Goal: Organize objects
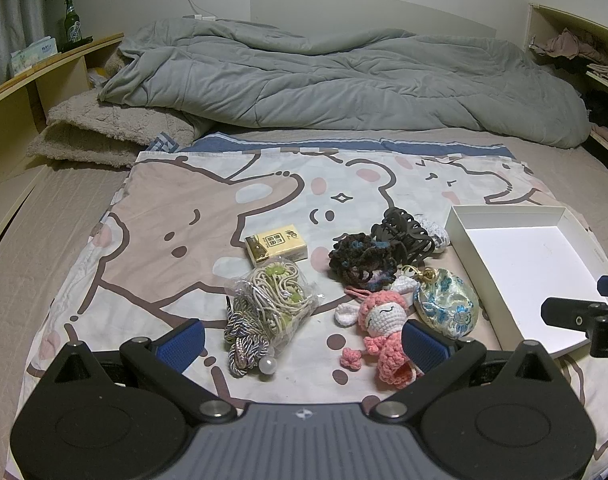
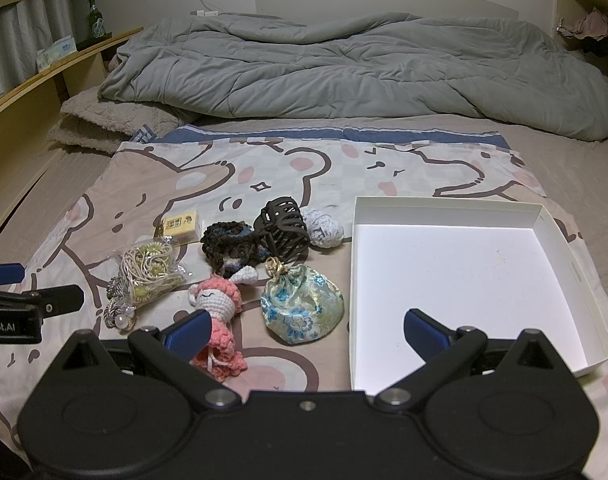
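Nothing is sorted yet, by the look of it: the white box (image 2: 463, 276) sits on the bed, on the cartoon-print sheet (image 1: 176, 208), and its floor is bare, while every small thing lies in a loose cluster to its left. The left gripper (image 1: 304, 340) hangs low over the near edge of that cluster with its jaws spread wide and nothing between them; the right gripper (image 2: 305, 326) hovers at the box's near left corner, jaws just as wide and just as empty. Running through the pile: a pink crochet doll (image 2: 216, 300) lies nearest, with a flowered silk pouch (image 2: 302, 308) just beside it and close to the box wall. Behind them sit a dark crochet scrunchie (image 2: 228, 244), a black claw clip (image 2: 282, 226) touching it, and a small pale fabric ball (image 2: 323, 226) just beside the clip. Off to the left, a clear bag of cords and beads (image 1: 268, 304) rests in front of a yellow tissue pack (image 1: 276, 244). So that is seven items still out and none in. I judge the task to be at its very start, with the whole job left. If the box is where the items go, the pouch, nearest the box, looks the easiest first pick for the right gripper, the bag the natural one for the left.
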The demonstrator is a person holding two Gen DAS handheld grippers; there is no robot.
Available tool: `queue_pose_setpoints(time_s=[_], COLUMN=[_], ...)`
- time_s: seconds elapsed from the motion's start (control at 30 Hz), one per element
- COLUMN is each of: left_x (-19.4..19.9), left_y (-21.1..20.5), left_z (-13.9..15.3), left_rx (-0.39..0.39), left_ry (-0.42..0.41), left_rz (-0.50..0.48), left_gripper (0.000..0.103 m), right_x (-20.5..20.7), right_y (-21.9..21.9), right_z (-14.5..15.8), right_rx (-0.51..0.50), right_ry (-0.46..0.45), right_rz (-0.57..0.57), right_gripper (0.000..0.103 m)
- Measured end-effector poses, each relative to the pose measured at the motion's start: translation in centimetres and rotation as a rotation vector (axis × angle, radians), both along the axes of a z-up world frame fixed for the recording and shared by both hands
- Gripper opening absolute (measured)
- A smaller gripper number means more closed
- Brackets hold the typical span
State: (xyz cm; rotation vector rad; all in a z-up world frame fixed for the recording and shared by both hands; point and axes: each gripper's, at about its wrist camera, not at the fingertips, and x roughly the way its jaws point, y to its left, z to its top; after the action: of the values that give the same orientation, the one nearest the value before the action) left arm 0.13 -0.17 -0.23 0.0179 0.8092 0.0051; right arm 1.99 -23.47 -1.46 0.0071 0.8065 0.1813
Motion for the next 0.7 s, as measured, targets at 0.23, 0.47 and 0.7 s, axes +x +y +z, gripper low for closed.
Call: queue_pose_setpoints(time_s=[0.23,0.47,0.7], left_x=[0.01,0.01,-0.1], left_y=[0.0,0.0,-0.07], left_z=[-0.01,-0.01,-0.09], left_rx=[0.0,0.0,-0.001], left_ry=[0.0,0.0,-0.001], left_rz=[0.0,0.0,0.001], left_gripper=[0.103,0.103,0.103], right_x=[0.08,0.09,0.19], right_y=[0.0,0.01,0.36], right_z=[0.03,0.04,-0.2], right_rx=[0.0,0.0,-0.003], right_ry=[0.001,0.001,0.005], right_rz=[0.001,-0.001,-0.001], right_gripper=[0.103,0.103,0.103])
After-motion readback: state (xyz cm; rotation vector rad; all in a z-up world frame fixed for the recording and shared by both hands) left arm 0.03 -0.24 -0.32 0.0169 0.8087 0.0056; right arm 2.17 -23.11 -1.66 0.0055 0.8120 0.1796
